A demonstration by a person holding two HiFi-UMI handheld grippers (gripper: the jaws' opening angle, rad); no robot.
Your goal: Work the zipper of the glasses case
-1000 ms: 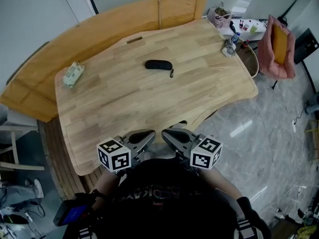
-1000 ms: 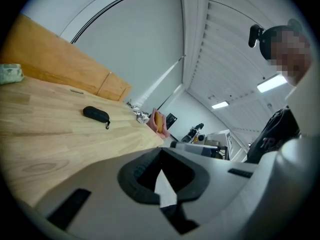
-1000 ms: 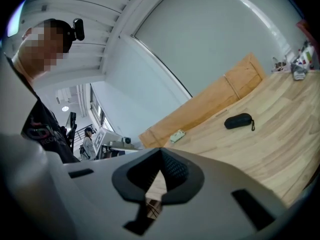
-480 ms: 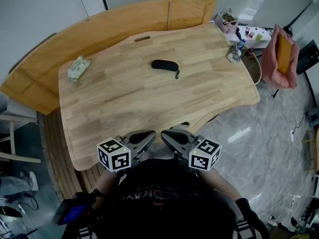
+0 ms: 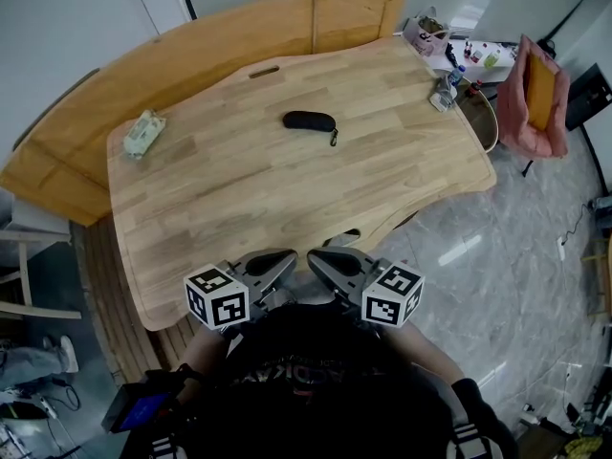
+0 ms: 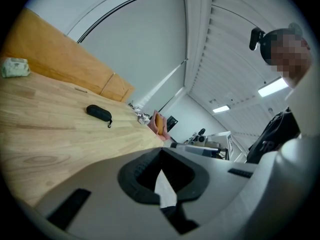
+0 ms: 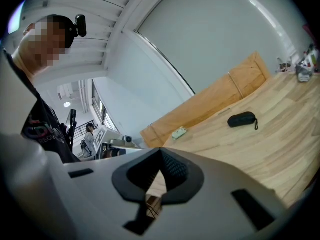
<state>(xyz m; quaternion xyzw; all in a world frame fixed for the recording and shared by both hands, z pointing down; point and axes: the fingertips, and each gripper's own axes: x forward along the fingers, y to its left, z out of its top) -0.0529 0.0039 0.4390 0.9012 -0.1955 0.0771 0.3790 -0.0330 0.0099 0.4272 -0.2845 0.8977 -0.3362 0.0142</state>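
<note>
On the far half of the wooden table [image 5: 239, 208], well apart from both tools, lies the black glasses case [image 5: 309, 120]. It looks zipped shut all round, so its contents are hidden.

Left gripper [image 5: 279, 262]: jaws closed, nothing between them. Right gripper [image 5: 332, 260]: the same, closed and empty. Both are held low at the near table edge, close to the body, tips turned in toward each other.

Key relation: the case sits straight ahead across the table, about on the line between the two grippers, so neither hand is clearly nearer. Its long axis runs left to right across the person's view, slightly tilted. A small dangling loop [image 5: 333, 140] hangs from the right end, which favours the right gripper for the pull and the left for steadying the body. Whether the slider itself sits at that end is too small to tell.

Containers:
- pink bag [image 5: 535, 98] off the table's right, with a flat orange item standing in it
- small tub [image 5: 424, 32] at the far right corner, contents unclear
</note>
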